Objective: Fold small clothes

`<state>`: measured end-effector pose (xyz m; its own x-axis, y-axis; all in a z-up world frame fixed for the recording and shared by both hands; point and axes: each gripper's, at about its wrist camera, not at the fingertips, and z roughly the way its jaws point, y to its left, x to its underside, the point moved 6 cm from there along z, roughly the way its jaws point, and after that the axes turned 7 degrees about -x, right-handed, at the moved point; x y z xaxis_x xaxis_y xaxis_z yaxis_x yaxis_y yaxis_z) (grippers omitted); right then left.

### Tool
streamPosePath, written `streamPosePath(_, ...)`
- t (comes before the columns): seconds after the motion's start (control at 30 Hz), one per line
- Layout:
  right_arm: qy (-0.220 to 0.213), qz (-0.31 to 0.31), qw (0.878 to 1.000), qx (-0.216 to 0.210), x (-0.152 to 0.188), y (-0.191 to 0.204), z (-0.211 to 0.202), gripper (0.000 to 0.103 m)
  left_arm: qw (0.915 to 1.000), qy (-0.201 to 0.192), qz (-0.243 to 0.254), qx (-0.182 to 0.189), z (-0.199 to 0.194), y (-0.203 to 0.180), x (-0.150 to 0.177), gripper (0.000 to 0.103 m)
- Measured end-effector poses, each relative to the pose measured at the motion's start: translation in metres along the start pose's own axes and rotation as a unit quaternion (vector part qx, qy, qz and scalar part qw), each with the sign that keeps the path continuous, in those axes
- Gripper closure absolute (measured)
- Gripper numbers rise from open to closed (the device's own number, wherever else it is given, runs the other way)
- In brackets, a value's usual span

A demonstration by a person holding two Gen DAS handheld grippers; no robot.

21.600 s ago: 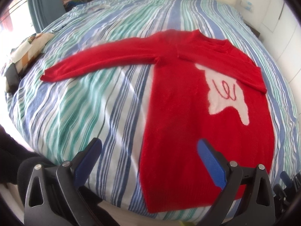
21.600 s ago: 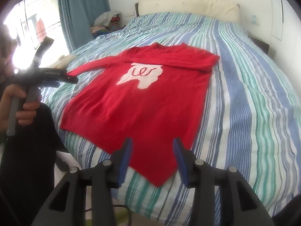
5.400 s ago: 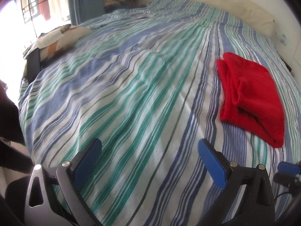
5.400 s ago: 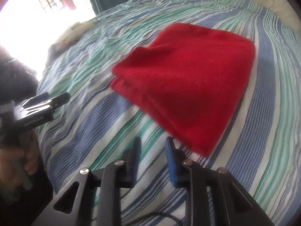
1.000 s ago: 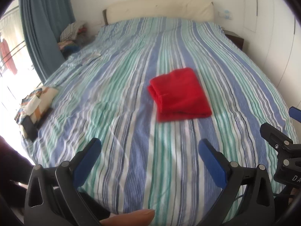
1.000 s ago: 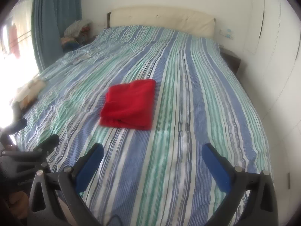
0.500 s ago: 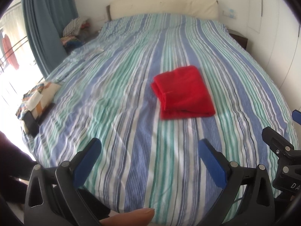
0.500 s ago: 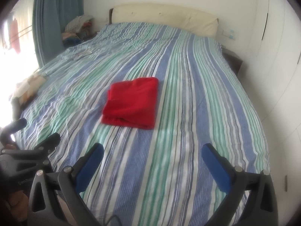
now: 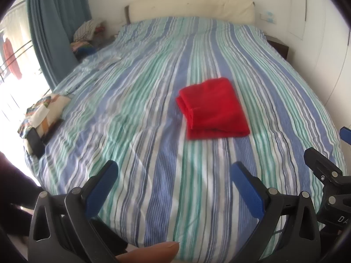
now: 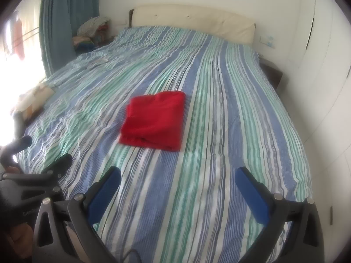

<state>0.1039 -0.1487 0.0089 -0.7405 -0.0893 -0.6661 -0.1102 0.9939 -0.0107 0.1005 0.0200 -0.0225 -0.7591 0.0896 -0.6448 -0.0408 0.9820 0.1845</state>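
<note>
With both the left claw (image 9: 173,175) and right claw (image 10: 178,180) held wide open and empty, well short of the folded red garment (image 9: 214,108), the loose layered edge facing them is judged liable to spring apart if snagged.

A striped bed (image 9: 153,131) carries a folded red sweater (image 9: 214,107) mid-mattress.
</note>
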Motion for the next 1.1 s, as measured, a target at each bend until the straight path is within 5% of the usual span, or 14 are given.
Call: streamPosePath(1.1, -0.004, 0.013, 1.000, -0.001, -0.005, -0.002, -0.002, 0.001, 0.9997, -0.022, 0.001, -0.014, -0.008, 0.000, -0.015, 0.000)
